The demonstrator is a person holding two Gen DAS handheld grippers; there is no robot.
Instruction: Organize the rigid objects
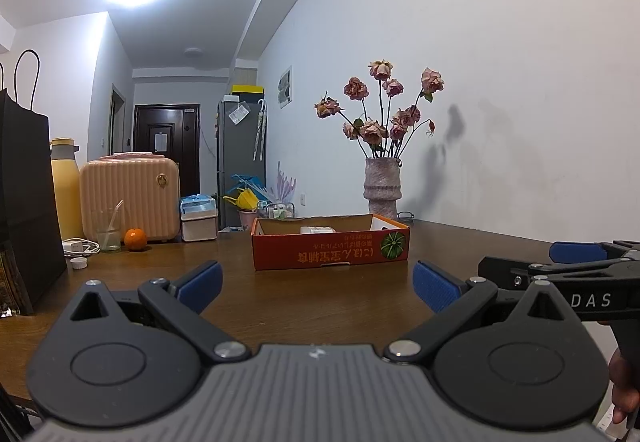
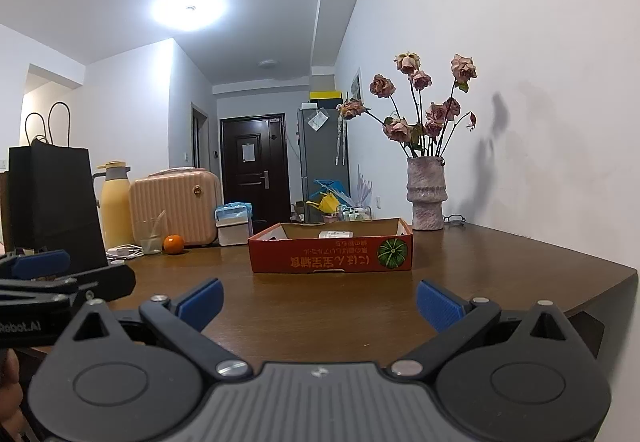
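Taking the red cardboard box (image 1: 331, 248) with its pumpkin picture as the landmark, everything sits on the brown wooden table (image 1: 320, 302) around it. Far to the left of the box stands a black paper bag (image 1: 24, 202), then a yellow thermos (image 1: 66, 190), a peach ribbed suitcase (image 1: 130, 198), a clear glass with a straw (image 1: 107, 228), a white charger with its cable (image 1: 78, 246) and an orange (image 1: 135, 239). Closer to the box's left end is a small white bin with a blue liner (image 1: 199, 218).

The box itself is an open, shallow tray; a white packet (image 1: 317, 229) lies inside it, though its exact kind is hard to tell from this low angle. Behind the box's right end a grey vase of dried roses (image 1: 382, 186) stands against the wall.

The left gripper (image 1: 318, 286) hangs just short of the box's near wall, its blue pads spread wide apart and nothing between them. To the right of it, the right gripper (image 2: 319, 302) is level with it, also facing the box's near side, fingers equally wide and empty. The box lies straight ahead of both, apart from the fingertips.
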